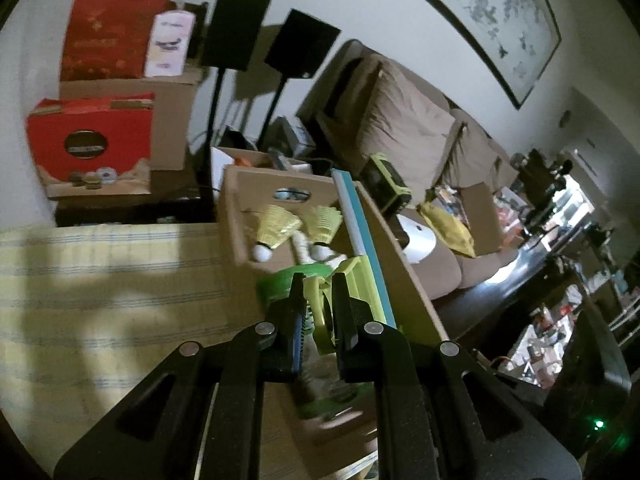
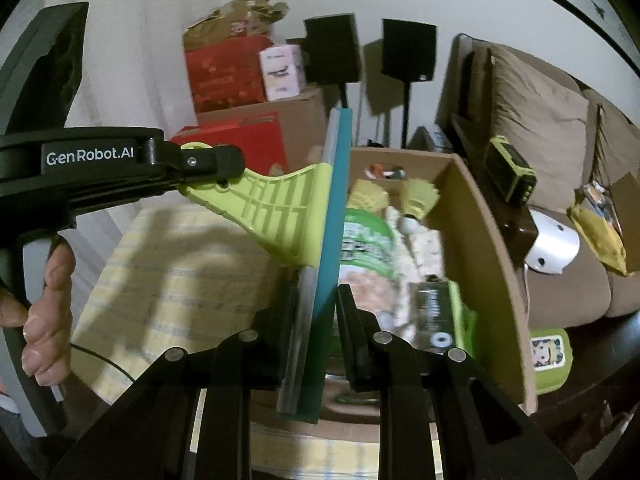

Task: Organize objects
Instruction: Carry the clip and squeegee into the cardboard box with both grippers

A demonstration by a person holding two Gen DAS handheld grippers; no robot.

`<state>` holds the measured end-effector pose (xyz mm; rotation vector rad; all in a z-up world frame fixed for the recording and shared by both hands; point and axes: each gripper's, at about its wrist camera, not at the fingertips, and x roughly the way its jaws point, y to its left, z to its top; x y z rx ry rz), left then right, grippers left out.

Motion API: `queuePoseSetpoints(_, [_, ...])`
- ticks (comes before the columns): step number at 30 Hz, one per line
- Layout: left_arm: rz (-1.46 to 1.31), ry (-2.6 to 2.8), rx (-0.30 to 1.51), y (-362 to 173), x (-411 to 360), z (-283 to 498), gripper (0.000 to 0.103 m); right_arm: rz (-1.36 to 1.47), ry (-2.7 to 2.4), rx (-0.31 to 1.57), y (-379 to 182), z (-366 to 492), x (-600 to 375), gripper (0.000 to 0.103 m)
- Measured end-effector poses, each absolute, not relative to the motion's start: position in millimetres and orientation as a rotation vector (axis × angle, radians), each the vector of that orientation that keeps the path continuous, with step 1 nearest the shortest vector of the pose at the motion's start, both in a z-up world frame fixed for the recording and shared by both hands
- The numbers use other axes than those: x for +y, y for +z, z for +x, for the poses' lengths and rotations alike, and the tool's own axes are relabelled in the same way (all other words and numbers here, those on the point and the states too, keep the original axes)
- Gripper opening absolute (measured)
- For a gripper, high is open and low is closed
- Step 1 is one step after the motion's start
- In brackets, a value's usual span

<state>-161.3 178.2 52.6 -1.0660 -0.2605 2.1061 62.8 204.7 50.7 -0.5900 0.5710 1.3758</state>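
Left wrist view: the left gripper [image 1: 316,292] is clenched on the lime handle of the squeegee [image 1: 362,240]. The handle sits between the jaws; the teal-and-grey blade runs away beyond the right jaw, along the near wall of the box [image 1: 408,276]. Ahead of the jaws, inside the box, lie two shuttlecocks [image 1: 276,230] and a green lid [image 1: 276,284]. The cloth [image 1: 112,280] spreads to the left of the jaws.

Right wrist view: the right gripper [image 2: 316,304] is clamped on the blade's lower end, the blade standing on edge between the jaws and rising ahead of them. The left gripper [image 2: 208,164] comes in from the left, a hand [image 2: 44,312] on its grip, pinching the handle tip. The box [image 2: 480,248] lies ahead and right of the jaws, with a green-labelled jar [image 2: 366,248] just right of the blade.

Handling, as a judgement: the squeegee looks light and stiff in its plastic frame, but the rubber edge should flex and may slip under the pads. The ribbed handle is the surer hold; the blade grip mainly steadies a long, tippy thing. It seems held above the box's edge, not yet laid in.
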Motion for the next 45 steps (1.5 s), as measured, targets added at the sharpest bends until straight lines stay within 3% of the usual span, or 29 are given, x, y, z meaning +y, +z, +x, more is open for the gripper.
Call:
queuePoseSetpoints(12, [-1.097,2.052,-0.191,34.4,245.4,-164.3,0.011,-0.568,1.318,0.662,44.0,137.7,209.4,0.020])
queuePoseSetpoints(41, [-1.207,1.998,-0.088,-2.3,284.1,-198.5,0.011,-0.613,1.325,0.903,-9.1,189.7,271.3,0.021])
queuePoseSetpoints(45, [-1.175,2.012,-0.051,5.9,282.1,-187.7,0.024,-0.650,1.307,0.908,-16.3,189.8,271.2,0.026])
